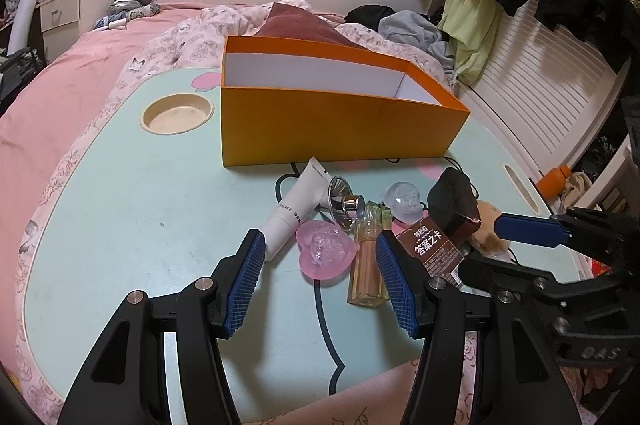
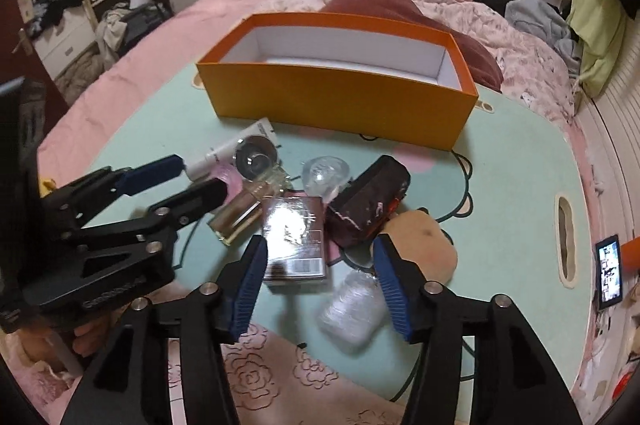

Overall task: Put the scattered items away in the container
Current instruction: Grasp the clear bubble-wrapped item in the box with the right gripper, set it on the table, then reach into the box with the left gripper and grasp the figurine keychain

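Note:
An empty orange box [image 1: 340,129] [image 2: 340,97] stands at the back of the mint table [image 1: 120,225]. In front of it lies a heap: a white tube [image 1: 296,209], silver cap [image 1: 342,197], clear ball [image 1: 402,199], pink heart [image 1: 326,253], perfume bottle [image 1: 366,265], brown card box [image 2: 294,237], dark pouch [image 2: 368,201], tan puff [image 2: 424,241] and a clear wrapped bundle [image 2: 352,305]. My left gripper [image 1: 319,245] is open around the heart and bottle without pressing them. My right gripper [image 2: 320,245] is open over the card box and bundle.
The table sits on a pink bed with a rumpled quilt. It has a round cup recess [image 1: 176,113] at the left and a slot [image 2: 566,237] at the right. A lit phone [image 2: 610,273] and an orange bottle [image 1: 554,177] lie beyond the right edge.

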### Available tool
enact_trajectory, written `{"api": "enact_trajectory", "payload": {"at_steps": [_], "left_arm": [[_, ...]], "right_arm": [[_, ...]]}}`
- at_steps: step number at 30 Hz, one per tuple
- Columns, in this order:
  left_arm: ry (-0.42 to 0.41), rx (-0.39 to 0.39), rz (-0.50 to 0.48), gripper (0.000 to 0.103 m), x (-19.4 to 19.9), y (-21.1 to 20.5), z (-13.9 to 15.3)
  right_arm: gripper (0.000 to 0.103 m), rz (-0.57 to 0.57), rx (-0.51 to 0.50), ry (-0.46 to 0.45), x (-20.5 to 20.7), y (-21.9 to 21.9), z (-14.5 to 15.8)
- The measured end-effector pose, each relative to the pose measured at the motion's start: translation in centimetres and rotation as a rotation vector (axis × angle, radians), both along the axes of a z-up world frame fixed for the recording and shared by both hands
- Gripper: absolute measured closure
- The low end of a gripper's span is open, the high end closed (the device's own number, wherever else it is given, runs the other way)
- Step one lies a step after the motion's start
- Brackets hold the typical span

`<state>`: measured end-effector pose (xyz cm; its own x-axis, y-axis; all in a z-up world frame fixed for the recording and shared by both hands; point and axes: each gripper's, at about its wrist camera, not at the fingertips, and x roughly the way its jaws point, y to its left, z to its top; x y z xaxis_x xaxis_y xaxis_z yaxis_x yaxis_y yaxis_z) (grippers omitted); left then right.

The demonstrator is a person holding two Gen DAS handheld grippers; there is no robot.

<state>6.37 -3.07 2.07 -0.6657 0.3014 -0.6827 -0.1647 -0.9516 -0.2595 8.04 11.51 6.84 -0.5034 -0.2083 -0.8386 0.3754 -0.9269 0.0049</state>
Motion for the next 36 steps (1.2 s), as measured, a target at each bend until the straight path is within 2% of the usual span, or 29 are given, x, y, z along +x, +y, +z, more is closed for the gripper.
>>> {"api": "enact_trajectory", "payload": {"at_steps": [1,6,9,13,14,17,18,20,23,26,29,36], "left_arm": [[-0.002,0.001,0.000,0.045,0.0,0.0,0.0],[0.001,-0.002,0.003,0.045,0.0,-0.1,-0.1],[0.008,-0.010,0.003,0.045,0.1,-0.1,0.1],[0.039,-0.025,0.009,0.045,-0.2,-0.4,1.8],[0.052,-0.044,0.021,0.045,-0.4,-0.5,2.4],[0.093,-0.211,0.052,0.045,-2.2,0.1,5.8],[0.085,-0.232,0.049,0.045,-3.1,0.1,6.7],[0.016,-0.200,0.034,0.045,-5.9,-0.3,8.5],[-0.214,-0.110,-0.026,0.045,-11.2,-0.2,9.5],[-0.363,-0.107,-0.086,0.045,-14.8,1.4,8.8],[-0.515,-0.109,-0.081,0.045,-17.1,3.1,6.2],[-0.648,-0.096,0.017,0.045,-18.6,2.8,2.7]], "right_arm": [[0.041,0.002,-0.011,0.003,0.1,0.0,0.1],[0.038,-0.006,-0.097,0.049,0.7,0.7,0.5],[0.026,-0.026,-0.150,0.081,1.0,1.2,0.9],[0.025,-0.058,-0.247,0.131,1.6,2.6,1.3],[0.025,-0.084,-0.268,0.141,1.8,3.2,1.4],[0.025,-0.153,-0.303,0.134,1.8,4.3,1.0],[0.025,-0.169,-0.317,0.128,1.7,4.7,0.9],[0.025,-0.192,-0.331,0.124,1.7,5.1,0.8],[0.025,-0.209,-0.339,0.115,1.7,5.4,0.7],[0.025,-0.197,-0.354,0.100,1.8,5.4,0.4],[0.025,-0.188,-0.368,0.088,1.8,5.3,0.2],[0.024,-0.174,-0.330,0.158,2.8,5.0,1.0]]}}
